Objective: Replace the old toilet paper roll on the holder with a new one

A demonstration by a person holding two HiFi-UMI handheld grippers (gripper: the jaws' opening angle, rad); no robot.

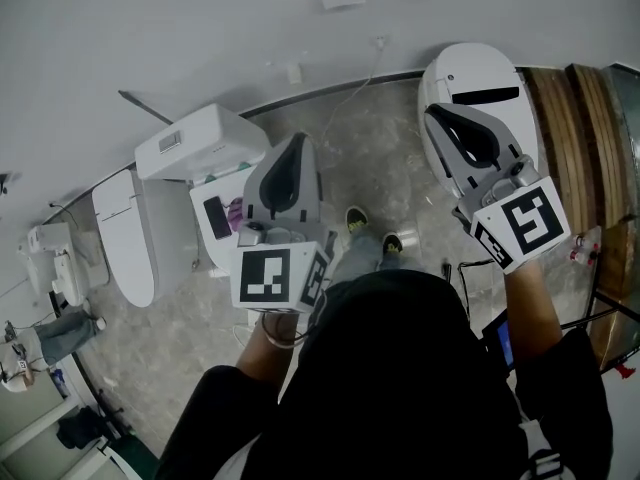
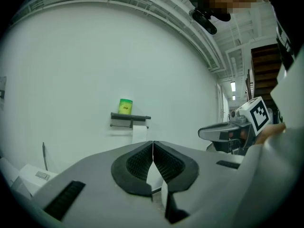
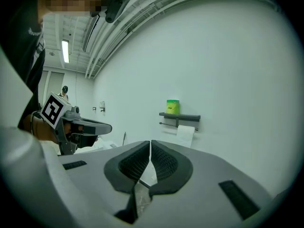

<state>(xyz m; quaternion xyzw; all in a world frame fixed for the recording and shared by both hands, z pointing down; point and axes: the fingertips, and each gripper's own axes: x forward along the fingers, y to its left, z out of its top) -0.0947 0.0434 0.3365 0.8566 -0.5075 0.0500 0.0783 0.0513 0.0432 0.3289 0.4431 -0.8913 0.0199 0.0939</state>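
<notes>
On the white wall ahead a dark holder shelf [image 2: 129, 116] carries a green canister [image 2: 125, 106], and a toilet paper roll [image 2: 139, 133] with a hanging sheet sits under it. The right gripper view shows the same holder [image 3: 180, 117], canister [image 3: 172, 106] and roll [image 3: 185, 136], well beyond the jaws. My left gripper [image 2: 153, 148] is shut, its ribbed pads meeting with nothing between them. My right gripper [image 3: 150, 148] is shut and empty too. In the head view both grippers, left [image 1: 298, 140] and right [image 1: 433, 111], are held side by side at about the same height, far from the wall.
A white toilet [image 1: 135, 238] with its tank [image 1: 200, 140] stands at the left by the wall. A white rounded unit [image 1: 475, 73] sits at the right, with wooden steps [image 1: 575, 118] beyond it. A cable [image 1: 355, 88] runs down the wall to the floor.
</notes>
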